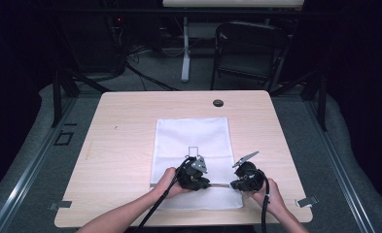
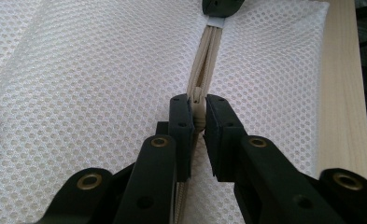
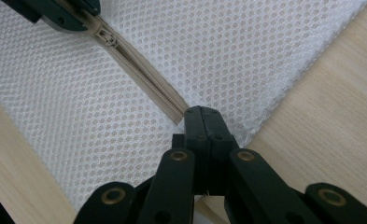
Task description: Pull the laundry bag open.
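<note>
A white mesh bag (image 1: 192,138) lies flat on the wooden table (image 1: 120,145), with a beige zipper (image 1: 220,185) running along its near edge. My left gripper (image 1: 201,183) (image 2: 197,102) is shut on the zipper pull (image 2: 199,109), which sits squeezed between its two black pads. My right gripper (image 1: 235,185) (image 3: 203,113) is shut on the zipper's end (image 3: 180,114) at the bag's corner. In the left gripper view the right gripper's tip (image 2: 221,5) holds a pale tab at the far end of the zipper (image 2: 204,60). In the right gripper view the slider (image 3: 107,36) sits just under the left gripper (image 3: 62,14).
A small square label (image 1: 194,151) marks the bag's middle. A dark round grommet (image 1: 218,103) sits near the table's far edge. Behind the table stand a black folding chair (image 1: 249,48) and a white stand leg (image 1: 185,48). Bare wood lies left and right of the bag.
</note>
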Tool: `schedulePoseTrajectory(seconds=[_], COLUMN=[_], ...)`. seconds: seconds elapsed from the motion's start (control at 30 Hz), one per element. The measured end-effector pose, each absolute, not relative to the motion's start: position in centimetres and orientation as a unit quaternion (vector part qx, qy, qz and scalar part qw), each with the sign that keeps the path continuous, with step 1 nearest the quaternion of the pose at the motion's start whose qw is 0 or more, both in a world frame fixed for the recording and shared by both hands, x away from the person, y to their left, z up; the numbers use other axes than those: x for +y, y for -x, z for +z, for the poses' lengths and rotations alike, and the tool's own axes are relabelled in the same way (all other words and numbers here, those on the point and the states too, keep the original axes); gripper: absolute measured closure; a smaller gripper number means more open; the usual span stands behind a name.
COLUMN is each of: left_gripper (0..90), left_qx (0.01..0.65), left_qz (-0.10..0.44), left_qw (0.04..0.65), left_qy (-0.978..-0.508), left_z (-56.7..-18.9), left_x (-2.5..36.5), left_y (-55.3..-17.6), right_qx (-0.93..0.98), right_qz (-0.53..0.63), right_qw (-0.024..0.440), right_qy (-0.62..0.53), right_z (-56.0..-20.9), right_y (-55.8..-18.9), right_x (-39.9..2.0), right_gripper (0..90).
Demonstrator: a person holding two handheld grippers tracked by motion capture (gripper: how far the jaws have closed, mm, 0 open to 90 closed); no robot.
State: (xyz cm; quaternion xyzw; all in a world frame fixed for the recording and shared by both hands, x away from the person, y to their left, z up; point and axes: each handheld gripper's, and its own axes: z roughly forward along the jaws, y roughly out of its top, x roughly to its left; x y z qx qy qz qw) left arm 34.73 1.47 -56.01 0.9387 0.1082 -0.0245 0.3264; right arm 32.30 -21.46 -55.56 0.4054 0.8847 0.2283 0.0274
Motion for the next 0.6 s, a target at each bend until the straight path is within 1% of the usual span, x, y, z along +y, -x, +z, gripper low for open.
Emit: schedulePoseTrajectory(seconds=[0.6], left_gripper=[81.5], left_qx=[0.112], left_qz=[-0.028], left_qw=[0.328], left_qy=[-0.938], left_z=[-55.7], left_x=[3.0], left_y=[-34.7], right_qx=[0.891], right_qz=[0.218], right_qw=[0.025], right_qy=[-0.397], right_z=[-55.4], right_y=[-32.2], right_x=[-21.7], right_gripper=[90.0])
